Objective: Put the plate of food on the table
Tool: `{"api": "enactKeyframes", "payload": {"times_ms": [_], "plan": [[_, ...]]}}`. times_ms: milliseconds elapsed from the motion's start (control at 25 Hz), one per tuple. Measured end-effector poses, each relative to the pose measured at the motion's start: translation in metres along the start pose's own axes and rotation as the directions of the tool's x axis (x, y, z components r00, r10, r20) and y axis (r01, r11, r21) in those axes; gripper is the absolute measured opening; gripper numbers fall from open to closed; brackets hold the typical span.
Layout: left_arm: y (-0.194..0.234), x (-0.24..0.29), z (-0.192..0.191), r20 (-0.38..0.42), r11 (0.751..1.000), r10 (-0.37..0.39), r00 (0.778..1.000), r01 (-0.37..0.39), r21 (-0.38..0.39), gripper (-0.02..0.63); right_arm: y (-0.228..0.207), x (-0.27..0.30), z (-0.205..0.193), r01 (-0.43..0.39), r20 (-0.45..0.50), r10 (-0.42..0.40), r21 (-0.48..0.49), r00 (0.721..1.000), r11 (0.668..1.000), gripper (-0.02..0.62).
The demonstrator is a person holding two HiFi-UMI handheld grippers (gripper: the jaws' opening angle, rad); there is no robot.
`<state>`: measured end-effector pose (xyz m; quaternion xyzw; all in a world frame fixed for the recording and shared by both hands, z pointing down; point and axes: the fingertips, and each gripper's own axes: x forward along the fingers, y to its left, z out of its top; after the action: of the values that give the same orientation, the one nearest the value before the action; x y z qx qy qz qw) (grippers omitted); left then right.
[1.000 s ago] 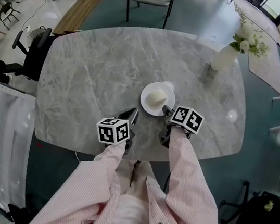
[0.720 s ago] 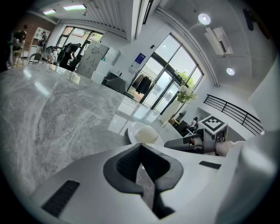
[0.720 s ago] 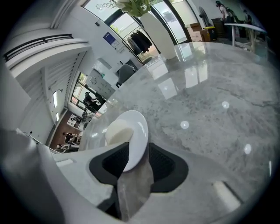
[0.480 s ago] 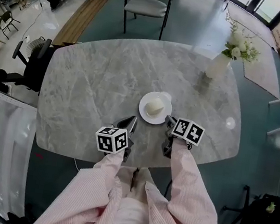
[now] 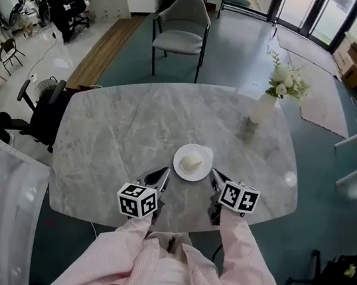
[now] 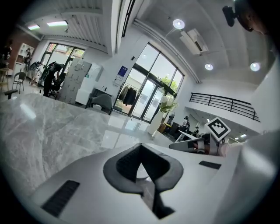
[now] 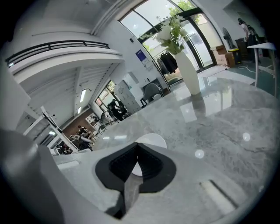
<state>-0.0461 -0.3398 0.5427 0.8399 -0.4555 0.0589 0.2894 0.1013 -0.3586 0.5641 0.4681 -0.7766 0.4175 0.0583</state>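
A white plate (image 5: 193,162) with a pale round piece of food (image 5: 191,163) rests on the grey marble table (image 5: 112,135), a little toward my side. My right gripper (image 5: 214,175) sits just off the plate's right rim, shut with nothing between its jaws. In the right gripper view its pads (image 7: 144,164) meet, and the plate (image 7: 153,141) shows just beyond their tips. To the plate's lower left my left gripper (image 5: 162,175) is also shut and empty. In the left gripper view its closed jaws point across the table, with the right gripper (image 6: 205,142) off to the right.
A white vase of flowers (image 5: 264,105) stands at the table's far right. A grey chair (image 5: 183,22) is behind the table and a black office chair (image 5: 42,110) is at its left. The table's near edge (image 5: 173,217) is just below my grippers.
The right gripper has drawn back off the plate's rim toward me, and both grippers now sit nearer the table's front edge. The view has lifted and shows more of the room.
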Motion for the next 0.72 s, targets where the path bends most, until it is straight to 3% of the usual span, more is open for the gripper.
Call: {"api": "enactKeyframes", "payload": {"times_ms": [200,440,720], "plan": [[-0.016,-0.009,0.023,0.069,0.996,-0.025,0.997,0.019,0.086,-0.003,0.019,-0.014,0.014,-0.064,0.076,0.069,-0.056,0.995,0.996,0.006],[-0.022,-0.023,0.051,0.144,0.988,-0.015,0.989,-0.008,0.156,-0.003,0.042,-0.031,0.038,-0.139,0.195,0.161,-0.124,0.968,0.983,0.006],[-0.013,-0.044,0.076,0.225,0.978,0.034,0.974,-0.078,0.191,-0.003,0.052,-0.054,0.062,-0.134,0.277,0.194,-0.219,0.941,0.966,0.006]]}}
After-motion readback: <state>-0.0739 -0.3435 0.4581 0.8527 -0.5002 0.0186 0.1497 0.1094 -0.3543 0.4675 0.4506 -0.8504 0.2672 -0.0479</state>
